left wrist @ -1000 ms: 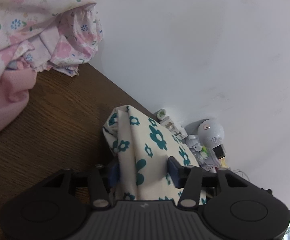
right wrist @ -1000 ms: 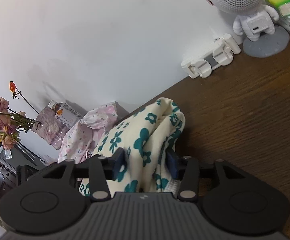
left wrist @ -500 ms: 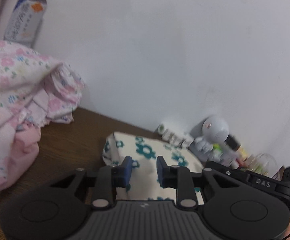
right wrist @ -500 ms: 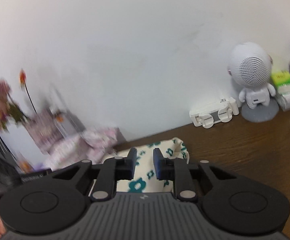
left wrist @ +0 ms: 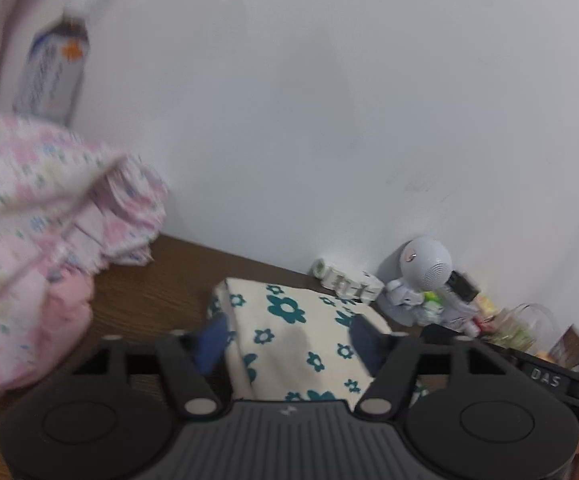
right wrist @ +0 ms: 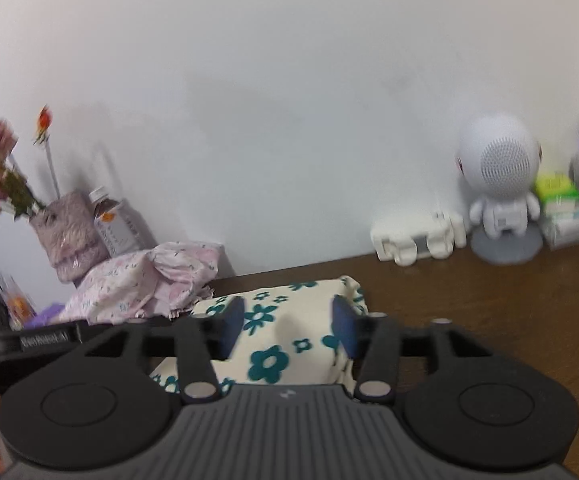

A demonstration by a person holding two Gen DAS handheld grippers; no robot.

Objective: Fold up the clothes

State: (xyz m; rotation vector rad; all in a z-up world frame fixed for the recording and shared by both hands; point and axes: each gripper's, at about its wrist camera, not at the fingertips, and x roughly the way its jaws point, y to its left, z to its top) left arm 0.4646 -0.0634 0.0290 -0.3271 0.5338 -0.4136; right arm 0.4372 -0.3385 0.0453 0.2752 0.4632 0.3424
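A folded cream cloth with teal flowers [left wrist: 289, 332] lies flat on the brown wooden table [left wrist: 149, 300], close to the white wall. My left gripper [left wrist: 289, 342] hovers just in front of it, open, its blue pads [left wrist: 213, 340] spread to either side of the cloth. In the right wrist view the same cloth [right wrist: 281, 320] lies below my right gripper [right wrist: 288, 330], which is also open and grips nothing. Each gripper's black body shows at the edge of the other's view.
A heap of pink floral clothes [left wrist: 49, 240] sits left of the cloth, with a bottle [left wrist: 51, 76] behind it. A white robot-shaped speaker [right wrist: 497, 184], a white stand [right wrist: 417, 240] and small boxes line the wall on the right. A vase of dried flowers [right wrist: 69, 236] stands far left.
One second ago both grippers were shut on the raised cloth. They let it go and pulled back and up; their fingers have now spread wide, and the cloth lies flat and folded.
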